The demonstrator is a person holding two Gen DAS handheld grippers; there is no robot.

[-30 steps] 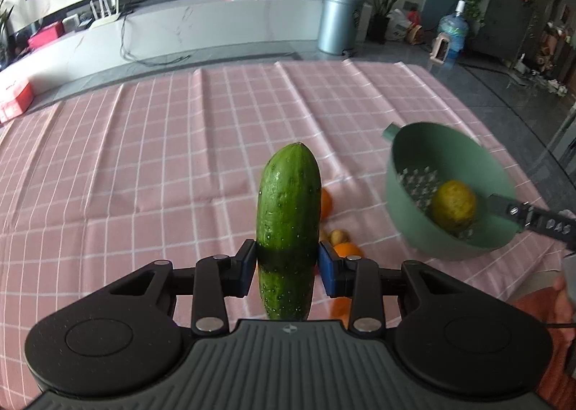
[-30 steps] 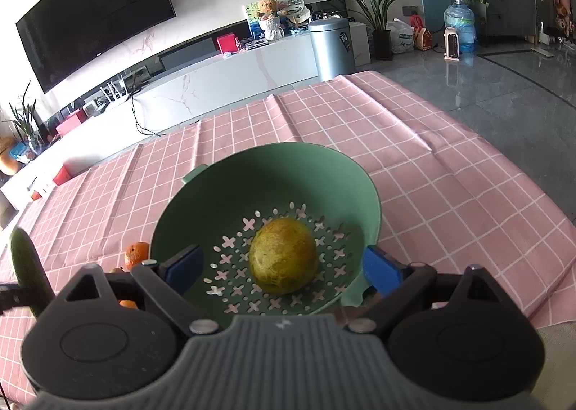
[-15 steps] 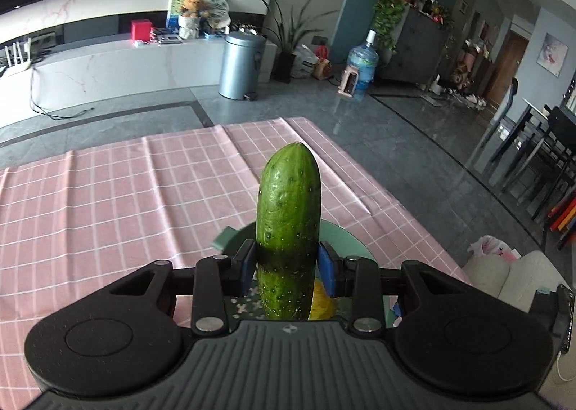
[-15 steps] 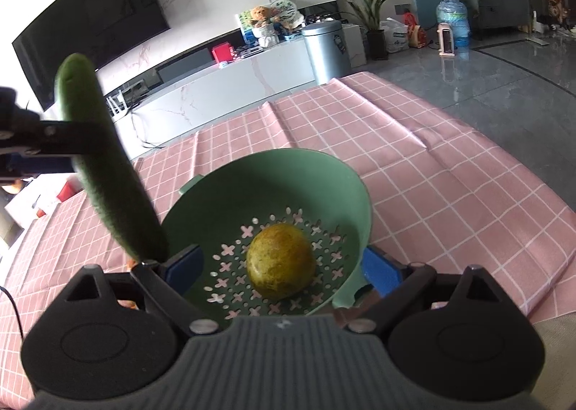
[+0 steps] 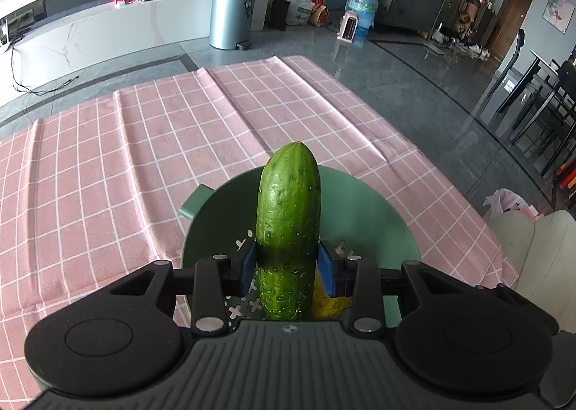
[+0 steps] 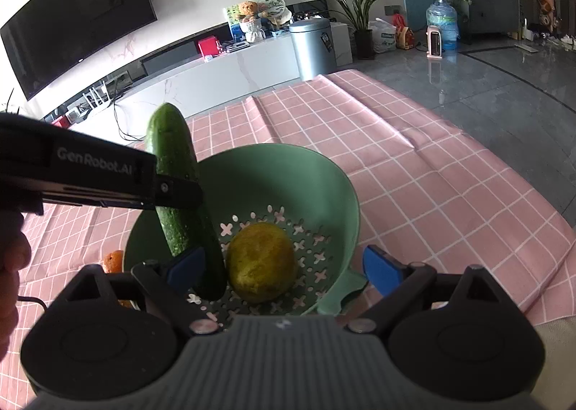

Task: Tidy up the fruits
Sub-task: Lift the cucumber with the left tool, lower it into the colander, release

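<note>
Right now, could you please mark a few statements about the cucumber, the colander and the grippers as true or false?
1. The left gripper has its jaws closed on the cucumber. True.
2. The green colander is empty. False: a yellow-green fruit lies in it.
3. The cucumber lies flat on the tablecloth. False: it is held over the colander.
4. The right gripper holds nothing. True: its jaws are open.
</note>
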